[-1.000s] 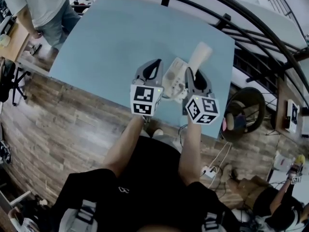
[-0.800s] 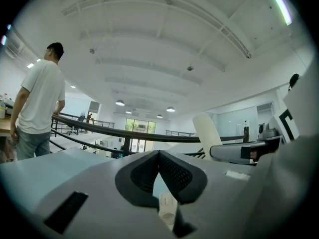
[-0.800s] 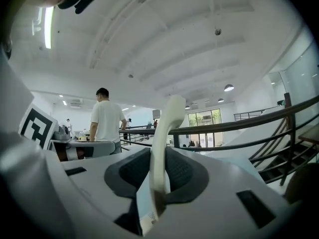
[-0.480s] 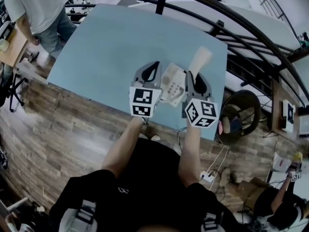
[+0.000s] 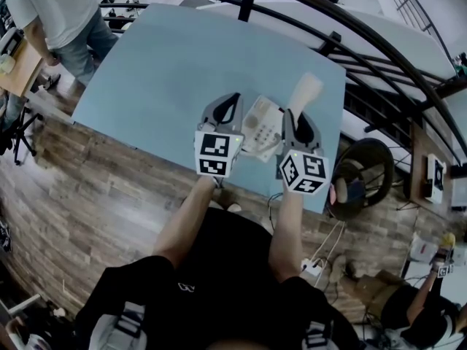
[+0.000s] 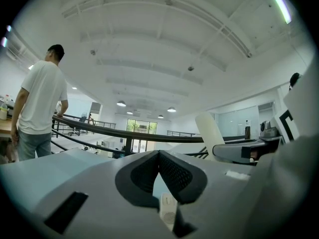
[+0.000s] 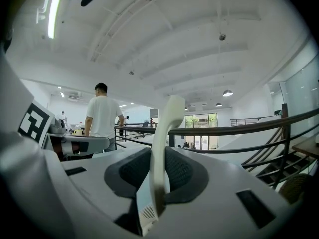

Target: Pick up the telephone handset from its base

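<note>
The white telephone base (image 5: 259, 122) sits near the front edge of the light-blue table (image 5: 168, 64), between my two grippers. My right gripper (image 5: 290, 115) is shut on the white handset (image 5: 305, 92), which sticks out past its jaws, lifted clear of the base. In the right gripper view the handset (image 7: 162, 143) stands clamped edge-on between the dark pads of the right gripper (image 7: 159, 156). My left gripper (image 5: 230, 99) hovers just left of the base. Its pads meet at the tips in the left gripper view (image 6: 158, 156), with nothing between them. The handset (image 6: 209, 133) shows at that view's right.
A person (image 5: 58, 13) in a white shirt stands by the table's far-left corner. A black curved railing (image 5: 350, 28) runs behind and right of the table. A round dark stool (image 5: 368, 170) sits on the floor to the right, with cables near it.
The head view has shifted a little. Both grippers, the handset and the base keep the same places relative to each other.
</note>
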Motion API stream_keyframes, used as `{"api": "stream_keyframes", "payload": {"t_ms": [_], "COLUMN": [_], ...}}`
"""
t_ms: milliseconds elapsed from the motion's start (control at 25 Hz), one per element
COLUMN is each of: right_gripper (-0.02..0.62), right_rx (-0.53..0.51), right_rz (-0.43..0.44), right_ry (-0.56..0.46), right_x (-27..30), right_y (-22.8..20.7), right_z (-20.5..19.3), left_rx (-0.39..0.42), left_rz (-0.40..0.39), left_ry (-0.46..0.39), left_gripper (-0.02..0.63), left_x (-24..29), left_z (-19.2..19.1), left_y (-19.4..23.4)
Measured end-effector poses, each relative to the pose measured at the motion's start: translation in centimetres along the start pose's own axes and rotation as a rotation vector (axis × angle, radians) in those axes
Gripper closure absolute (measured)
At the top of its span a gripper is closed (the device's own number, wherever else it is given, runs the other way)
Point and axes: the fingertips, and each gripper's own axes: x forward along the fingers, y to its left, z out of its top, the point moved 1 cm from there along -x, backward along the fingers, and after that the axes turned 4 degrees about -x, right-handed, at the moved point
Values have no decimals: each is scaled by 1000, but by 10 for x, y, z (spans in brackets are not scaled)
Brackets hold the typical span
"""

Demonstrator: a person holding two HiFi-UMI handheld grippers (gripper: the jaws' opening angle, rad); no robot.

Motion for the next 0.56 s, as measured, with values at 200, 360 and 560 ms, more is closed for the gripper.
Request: {"api": "stream_keyframes", "payload": {"t_ms": [200, 360, 560], "right_gripper": [514, 514, 514], "right_rx": [-8, -17, -17], "right_rz": [-9, -12, -21], "right_ry": [3, 10, 21], "right_x": [0, 1, 1], "right_y": [-5, -7, -10], "right_z": [1, 0, -5], "left_rx": [-3, -3, -5], "left_rz": [0, -3, -2], "left_ry": [1, 3, 6], "left_gripper": [607, 607, 607], "left_x": [3, 6, 6], "left_z": [0, -1, -5], "left_y": [0, -1, -1]}}
